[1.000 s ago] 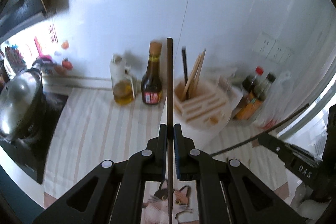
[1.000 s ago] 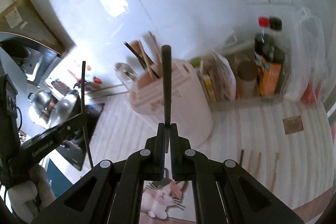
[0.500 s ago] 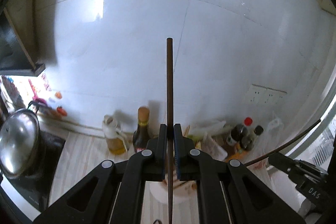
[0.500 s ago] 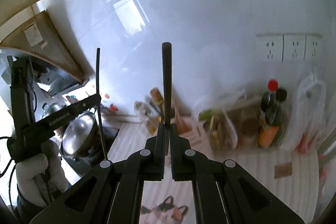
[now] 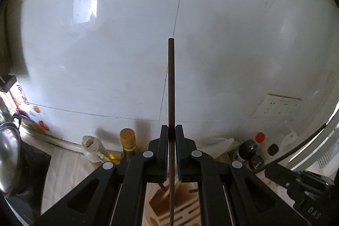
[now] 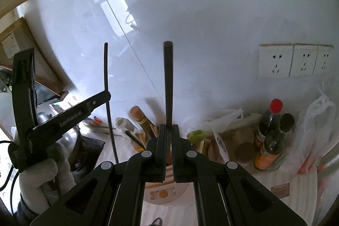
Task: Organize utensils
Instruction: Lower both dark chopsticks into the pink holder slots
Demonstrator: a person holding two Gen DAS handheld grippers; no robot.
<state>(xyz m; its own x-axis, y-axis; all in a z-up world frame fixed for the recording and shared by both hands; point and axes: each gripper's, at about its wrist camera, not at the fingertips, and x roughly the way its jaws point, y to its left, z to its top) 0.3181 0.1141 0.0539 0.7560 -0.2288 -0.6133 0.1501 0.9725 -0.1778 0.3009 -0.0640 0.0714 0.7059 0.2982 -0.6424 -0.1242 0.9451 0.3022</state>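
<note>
Chopsticks in both tools, both now raised upright over the utensil holder [image 6: 163,190] on the worktop. Vs a sec ago, left view has tipped up hard: then it showed the striped worktop w/ holder ahead; now mostly white wall, holder [image 5: 169,211] only at bottom edge, under the jaws. Right view changed the same way, tho less. My read: each stick has been carried over the holder and stood vertical, so the drop-in step looks close, not yet done.

Left tool [image 5: 171,154] is clamped narrow on a brown chopstick [image 5: 171,86]; the stick runs straight up past the fingertips and its lower end goes down toward the holder slots. Can't tell if the tip has entered a slot. Right tool [image 6: 168,149] is likewise pinched narrow on a dark chopstick [image 6: 168,82], upright, lower end hidden behind the jaws.

Pose: from the right view the left tool [image 6: 63,118] sits off to the left, gripped by a white-gloved hand [image 6: 42,179], body angled up-right, its stick near vertical. From the left view the right tool [image 5: 296,185] shows low right, its stick [image 5: 296,147] looking like a curved diagonal, prob. lens bend.

Several chopsticks [image 6: 146,137] already stand in the holder, so part of the sorting seems done. Sauce bottles [image 6: 271,132] and a plastic bag [image 6: 315,132] stand to the right, a pot [image 5: 8,158] to the left.

Next, I'd judge: lower each stick into a free slot, then let go.
</note>
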